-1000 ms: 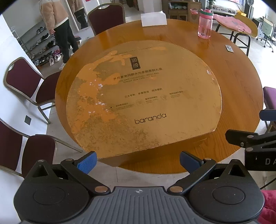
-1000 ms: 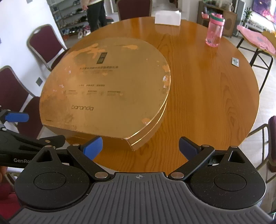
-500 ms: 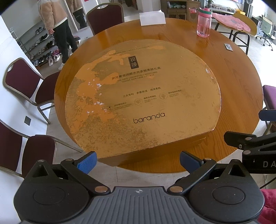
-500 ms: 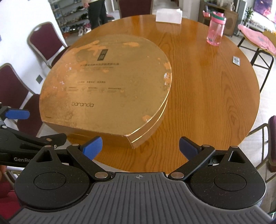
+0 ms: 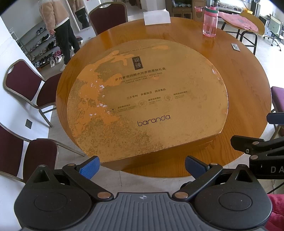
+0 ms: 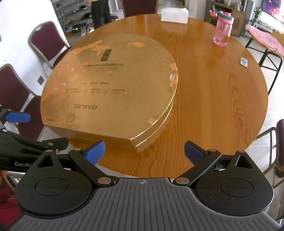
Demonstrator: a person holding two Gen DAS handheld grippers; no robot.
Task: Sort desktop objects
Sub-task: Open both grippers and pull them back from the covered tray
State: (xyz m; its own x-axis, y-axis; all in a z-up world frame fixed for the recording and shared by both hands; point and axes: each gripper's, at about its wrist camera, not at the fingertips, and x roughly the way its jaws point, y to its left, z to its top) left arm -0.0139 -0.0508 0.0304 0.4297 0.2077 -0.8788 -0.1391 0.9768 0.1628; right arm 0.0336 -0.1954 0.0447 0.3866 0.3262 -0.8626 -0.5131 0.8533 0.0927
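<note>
A big gold gift box, round with one flat side and marked "baranda", lies on the round wooden table. Its flat side faces me and overhangs the near table edge on the left. My left gripper is open, just short of that flat side, nothing between its fingers. My right gripper is open too, in front of the box's near right corner. A pink water bottle, a white tissue pack and a small flat packet sit farther back.
Dark red chairs ring the table on the left and back. A person stands by shoe racks at the far left. A second table with pink cloth is at the far right. Bare wood lies right of the box.
Both grippers have crept slightly closer to the box, which now looks a little larger and lower in each view. Both stay open.
</note>
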